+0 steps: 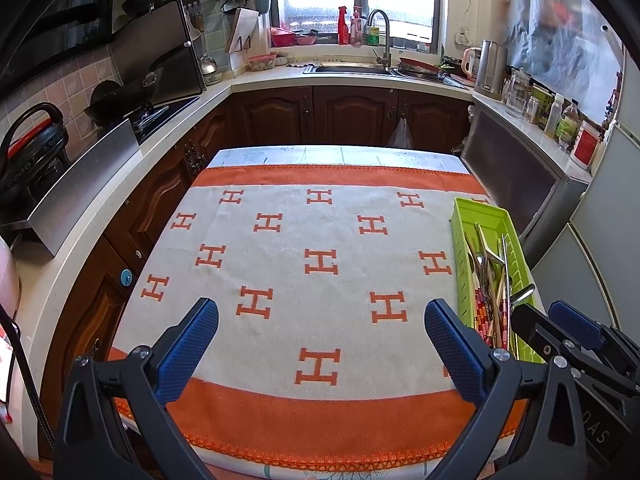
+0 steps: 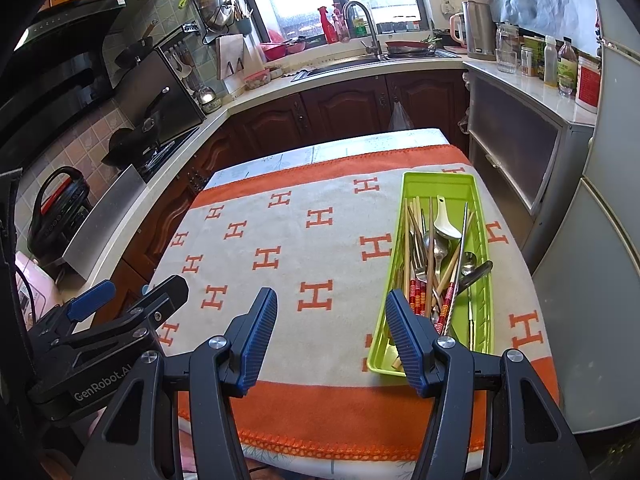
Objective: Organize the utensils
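On the right side of the surface [image 2: 304,248], which is covered by an orange-and-white cloth, we see a green tray [image 2: 438,184] lying lengthwise, its near end close to the cloth's orange border. The utensils [image 2: 436,256] all lie inside it in a loose heap: wooden chopsticks [image 2: 430,240] with red-banded ends, a pale ceramic spoon [image 2: 445,224], metal spoons and a fork [image 2: 419,260], crossed over one another rather than laid in rows. From the left wrist view the same tray [image 1: 480,212] sits at the right edge, and the rest of the cloth carries nothing.

Our left gripper [image 1: 320,348] hangs over the near middle of the cloth with its fingers spread wide and nothing between them. Our right gripper [image 2: 332,338] is likewise spread and bare, its right finger just in front of the tray's near end.

We judge that this scene fits two stages alike: the pieces gathered into the tray as the finished job, or a mixed heap waiting to be sorted by kind. The pictures do not settle which. If sorting is meant, any pick would call for a narrow pinch on a single handle end, since the pieces overlap and a lifted one could drag its neighbours.
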Demonstrator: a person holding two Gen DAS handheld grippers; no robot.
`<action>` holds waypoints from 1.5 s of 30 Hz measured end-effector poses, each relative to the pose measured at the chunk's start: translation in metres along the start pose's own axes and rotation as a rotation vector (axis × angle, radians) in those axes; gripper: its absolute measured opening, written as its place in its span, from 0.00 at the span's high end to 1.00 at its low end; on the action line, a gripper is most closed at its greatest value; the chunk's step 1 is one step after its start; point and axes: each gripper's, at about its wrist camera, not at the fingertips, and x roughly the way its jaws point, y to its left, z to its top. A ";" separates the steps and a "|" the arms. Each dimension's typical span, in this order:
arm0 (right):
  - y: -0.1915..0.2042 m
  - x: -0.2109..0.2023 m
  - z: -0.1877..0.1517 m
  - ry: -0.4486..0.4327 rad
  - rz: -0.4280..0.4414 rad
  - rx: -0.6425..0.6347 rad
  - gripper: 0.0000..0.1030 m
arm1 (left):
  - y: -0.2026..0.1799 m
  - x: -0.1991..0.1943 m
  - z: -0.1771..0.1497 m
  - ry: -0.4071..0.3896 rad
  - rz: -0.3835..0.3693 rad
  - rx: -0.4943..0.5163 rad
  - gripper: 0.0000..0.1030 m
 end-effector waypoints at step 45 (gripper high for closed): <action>0.003 0.000 -0.001 0.000 -0.003 -0.001 0.44 | 0.002 -0.001 -0.004 0.001 -0.002 -0.007 0.01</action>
